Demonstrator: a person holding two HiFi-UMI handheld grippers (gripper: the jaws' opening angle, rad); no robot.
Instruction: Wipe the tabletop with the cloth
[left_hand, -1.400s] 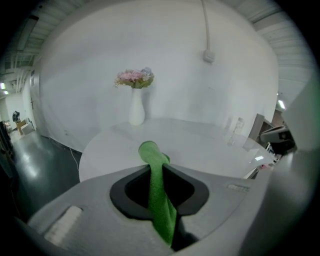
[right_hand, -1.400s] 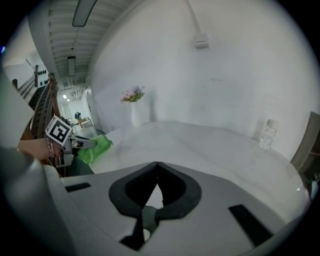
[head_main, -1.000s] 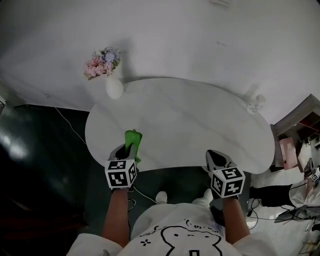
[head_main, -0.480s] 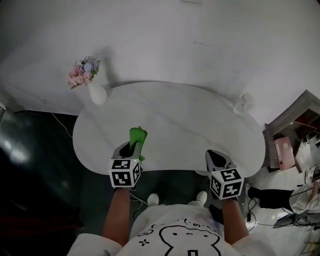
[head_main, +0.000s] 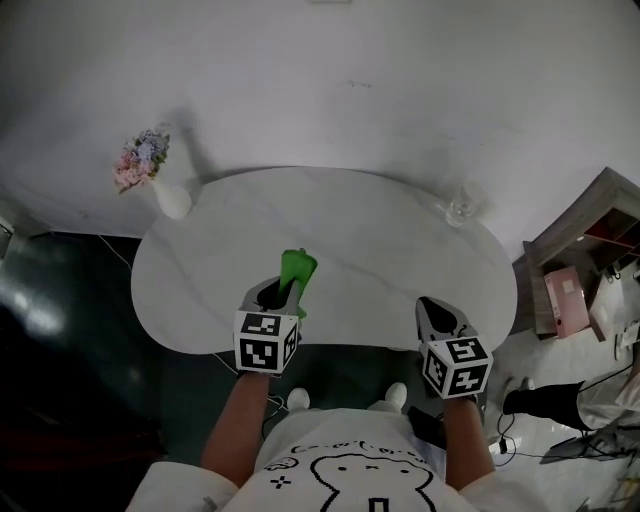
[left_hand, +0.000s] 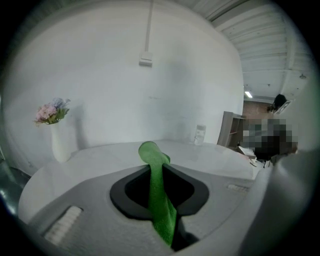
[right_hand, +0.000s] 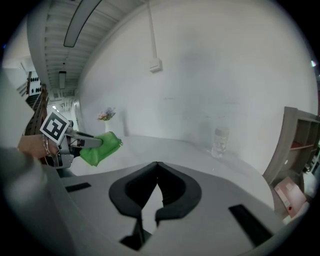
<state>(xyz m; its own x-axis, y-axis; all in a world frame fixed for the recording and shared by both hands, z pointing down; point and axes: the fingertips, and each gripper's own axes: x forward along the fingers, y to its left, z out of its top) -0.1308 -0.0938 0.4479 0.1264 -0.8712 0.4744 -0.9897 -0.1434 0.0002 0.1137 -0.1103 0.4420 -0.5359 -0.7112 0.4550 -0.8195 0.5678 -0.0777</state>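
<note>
Cloth (head_main: 298, 268), green, is pinched between the closed jaws of your left gripper (head_main: 283, 293), its free end poking forward over the white table (head_main: 400, 250) near the front edge. Your left forearm reaches straight ahead. Your right gripper (head_main: 438, 316) hangs well apart at the table's edge, jaws together, holding nothing.

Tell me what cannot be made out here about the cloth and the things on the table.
- Whether the cloth touches the tabletop: in the head view the left gripper covers its lower end, and in the right gripper view it is too small to tell.
- Clear container at the far edge: too small in every view to tell its contents.
- Left gripper view: a mosaic patch hides the area right of the shelf.
</note>
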